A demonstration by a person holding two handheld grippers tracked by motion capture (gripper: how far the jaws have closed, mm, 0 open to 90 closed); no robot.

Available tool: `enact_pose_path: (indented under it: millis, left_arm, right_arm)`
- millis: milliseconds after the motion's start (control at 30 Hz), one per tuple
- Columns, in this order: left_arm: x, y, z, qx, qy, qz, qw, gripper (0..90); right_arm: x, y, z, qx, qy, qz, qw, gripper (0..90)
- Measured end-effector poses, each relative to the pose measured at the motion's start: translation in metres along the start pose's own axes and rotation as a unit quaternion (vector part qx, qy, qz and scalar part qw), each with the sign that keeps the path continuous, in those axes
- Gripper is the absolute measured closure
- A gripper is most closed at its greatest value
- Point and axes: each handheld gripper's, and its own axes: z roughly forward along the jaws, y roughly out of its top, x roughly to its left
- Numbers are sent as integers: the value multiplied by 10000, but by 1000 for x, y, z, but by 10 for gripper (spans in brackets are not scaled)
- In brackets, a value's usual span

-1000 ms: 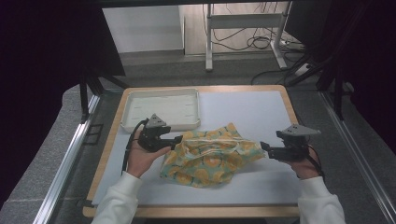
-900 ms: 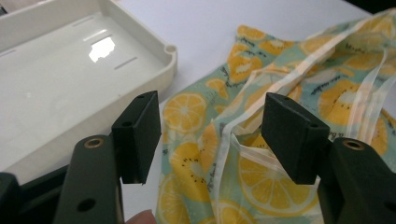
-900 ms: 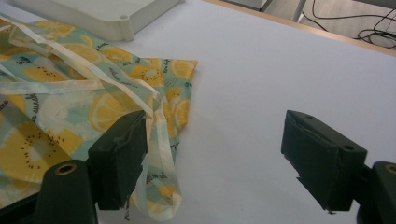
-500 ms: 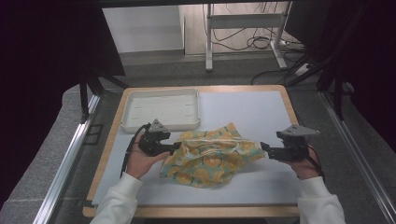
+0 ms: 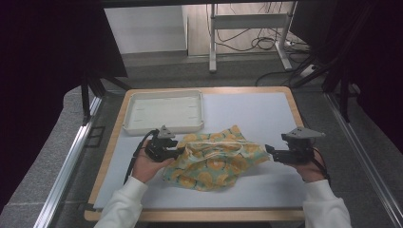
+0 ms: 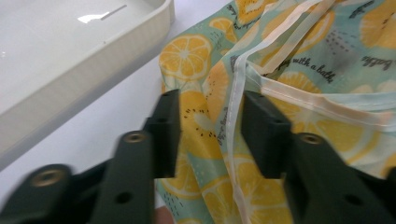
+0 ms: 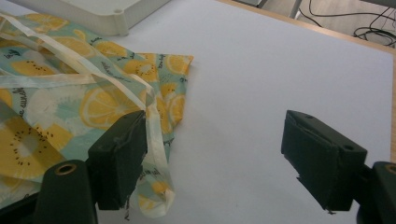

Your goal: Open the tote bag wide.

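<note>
A crumpled cloth (image 5: 216, 159) is lying in a loose heap on the near middle of the table (image 5: 247, 107), whose top is a smooth pale sheet edged in light wood. The cloth is thin and soft, pale green, printed with orange and yellow citrus slices and small lines of dark script. Narrow cream tapes (image 6: 322, 105) are running along its hems and looping across its folds.

The left gripper (image 5: 177, 151) is sitting at the cloth's left edge. Its black, blocky jaws have just been closing, and a fold of the fabric with a taped hem is lying between them. In the left gripper view a gap is showing beside each jaw, so the pads (image 6: 168, 130) are not yet pressing on the cloth.

The right gripper (image 5: 269, 151) is resting at the cloth's right tip with its jaws standing wide apart. One of its pads (image 7: 119, 158) is lying against a loop of tape at the cloth's corner, while the other is over bare table.

A shallow white tray (image 5: 164, 124), rectangular with rounded corners and a smooth plastic look, is sitting behind the cloth at the far left of the table. Nothing is lying in it.
</note>
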Motion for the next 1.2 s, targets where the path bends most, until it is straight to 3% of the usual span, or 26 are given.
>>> enact_pose_path:
  millis: [33, 67, 167, 300, 733, 1200]
  left_arm:
    - [0, 0, 2, 4, -15, -14, 10000, 615]
    - [1, -1, 3, 8, -34, -14, 10000, 697]
    - [1, -1, 5, -18, -114, -12, 9999, 806]
    - [0, 1, 0, -144, -156, -4, 9998, 885]
    - [-1, 3, -6, -290, -277, -37, 9992, 900]
    - [0, 3, -7, -324, -299, -95, 9990, 900]
  right_arm:
    - [0, 0, 0, 0, 0, 0, 10000, 228]
    - [0, 0, 0, -8, -6, -1, 10000, 228]
    - [1, 0, 1, 2, -10, -2, 10000, 228]
    - [1, 0, 1, -24, -25, -9, 10000, 228]
    - [2, 4, -4, -134, 20, -6, 9999, 229]
    - [14, 25, -2, -173, 206, -267, 9993, 245]
